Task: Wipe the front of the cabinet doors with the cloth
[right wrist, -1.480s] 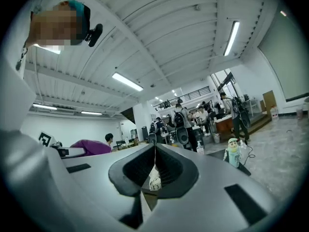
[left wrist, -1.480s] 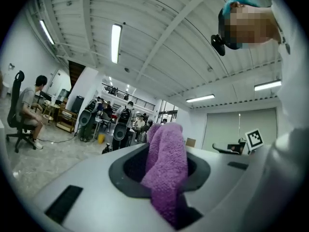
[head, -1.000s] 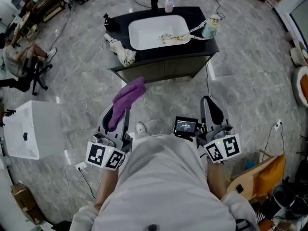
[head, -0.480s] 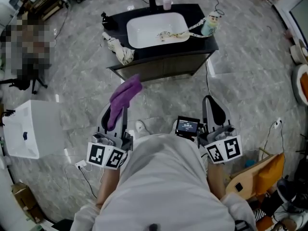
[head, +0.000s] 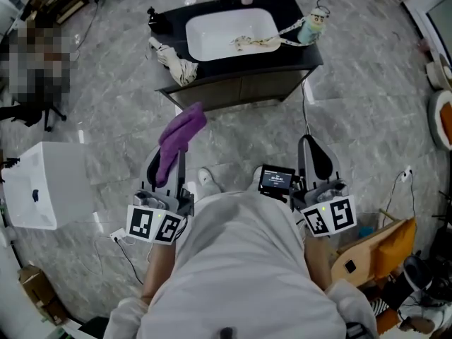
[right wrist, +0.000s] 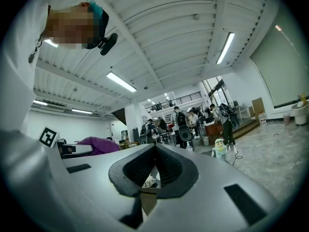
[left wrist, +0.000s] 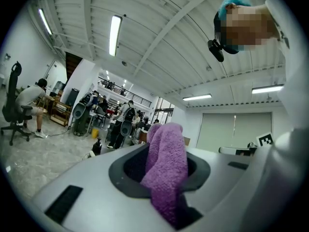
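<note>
Approach step, I'd say: wiping not begun. L gripper (head: 169, 162) fingers are clamped on the purple cloth (head: 180, 134), which flops fwd past the tips, well short of the cabinet doors (head: 240, 90) under the black worktop (head: 300, 54). R gripper (head: 313, 150) fingers are closed tip to tip, nothing betw. them. Next prob. needs: step in, drop low, turn L gripper so the cloth lies flat on a door front, then sweep across w/ light pressure.

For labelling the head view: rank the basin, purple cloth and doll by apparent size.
Largest: basin.
Next: cloth, though it is nearer the camera, so it looks bigger.
Smallest: doll.
</note>
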`<state>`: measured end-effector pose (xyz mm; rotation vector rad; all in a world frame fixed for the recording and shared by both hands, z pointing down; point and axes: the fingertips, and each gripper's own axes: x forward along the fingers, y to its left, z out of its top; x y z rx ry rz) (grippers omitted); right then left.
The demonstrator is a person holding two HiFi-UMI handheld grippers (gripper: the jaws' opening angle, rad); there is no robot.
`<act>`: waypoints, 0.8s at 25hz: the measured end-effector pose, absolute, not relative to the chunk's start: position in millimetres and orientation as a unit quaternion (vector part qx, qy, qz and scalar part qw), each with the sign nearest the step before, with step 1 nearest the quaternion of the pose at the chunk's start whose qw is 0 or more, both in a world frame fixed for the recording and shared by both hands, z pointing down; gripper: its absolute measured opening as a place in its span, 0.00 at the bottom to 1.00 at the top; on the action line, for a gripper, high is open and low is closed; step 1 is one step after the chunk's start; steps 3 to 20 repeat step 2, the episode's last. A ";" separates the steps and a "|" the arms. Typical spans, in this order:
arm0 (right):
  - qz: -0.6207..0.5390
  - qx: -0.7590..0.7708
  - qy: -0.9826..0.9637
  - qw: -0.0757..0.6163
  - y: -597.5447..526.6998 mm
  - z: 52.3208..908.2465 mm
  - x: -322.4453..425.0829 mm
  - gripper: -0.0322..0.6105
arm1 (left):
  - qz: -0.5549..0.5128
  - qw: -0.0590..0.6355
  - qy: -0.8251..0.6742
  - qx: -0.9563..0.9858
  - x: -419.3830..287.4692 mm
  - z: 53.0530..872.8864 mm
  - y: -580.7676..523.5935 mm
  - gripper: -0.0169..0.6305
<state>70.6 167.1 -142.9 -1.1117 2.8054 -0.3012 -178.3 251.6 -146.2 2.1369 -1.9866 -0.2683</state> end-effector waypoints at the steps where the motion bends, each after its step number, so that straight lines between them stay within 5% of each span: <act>1: -0.100 -0.367 0.923 0.054 167.4 -141.2 70.3 0.09 | -0.091 0.107 -0.674 0.725 -178.8 -144.0 251.8 0.17; 20: -0.102 -0.368 0.923 0.053 167.6 -139.4 69.9 0.09 | -0.091 0.108 -0.674 0.725 -179.3 -141.7 252.0 0.17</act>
